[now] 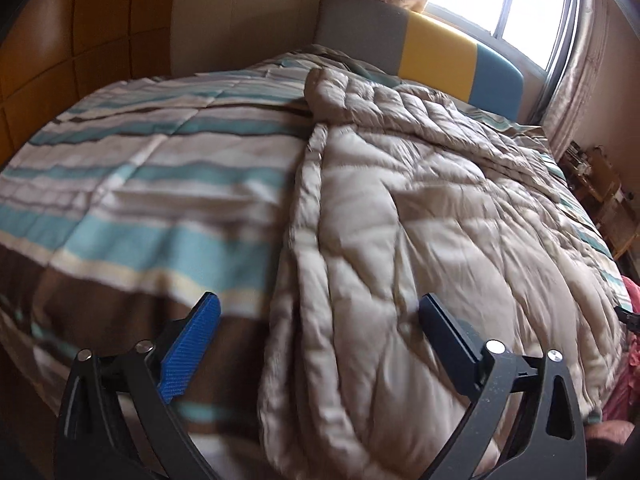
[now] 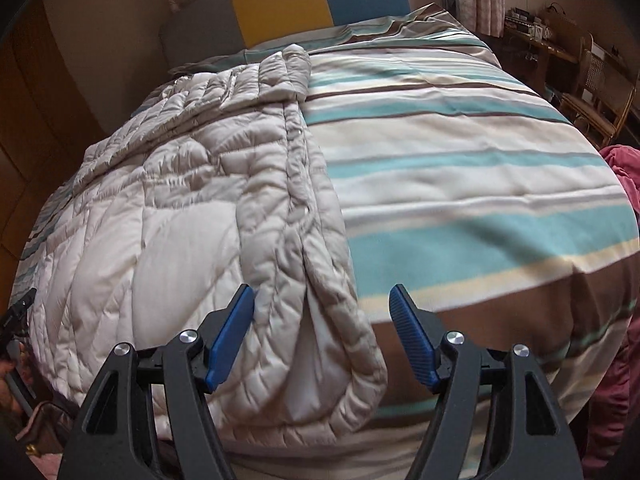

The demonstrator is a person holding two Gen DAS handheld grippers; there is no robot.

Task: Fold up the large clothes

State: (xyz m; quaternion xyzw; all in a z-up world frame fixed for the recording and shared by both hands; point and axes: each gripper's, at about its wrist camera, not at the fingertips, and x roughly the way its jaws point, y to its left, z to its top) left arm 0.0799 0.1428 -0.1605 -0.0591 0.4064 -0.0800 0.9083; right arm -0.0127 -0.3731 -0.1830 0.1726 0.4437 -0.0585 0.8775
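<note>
A large beige quilted coat (image 1: 420, 220) lies lengthwise on a striped bed, folded in on itself with a thick rolled edge. In the left wrist view my left gripper (image 1: 320, 300) hovers open over the coat's near left edge, nothing between its blue pads. In the right wrist view the same coat (image 2: 180, 220) fills the left half. My right gripper (image 2: 322, 292) stands open above the coat's near right edge and rounded corner, with its pads apart from the fabric. The left gripper's tip (image 2: 18, 312) shows at the far left edge there.
The striped teal, cream and brown bedspread (image 2: 460, 184) covers the bed. A grey, yellow and blue headboard (image 2: 280, 4) stands at the far end under a window. Pink-red cloth (image 2: 624, 184) lies at the right; a cane chair (image 2: 596, 92) and a shelf stand beyond. Wooden panels (image 1: 80, 40) line the left.
</note>
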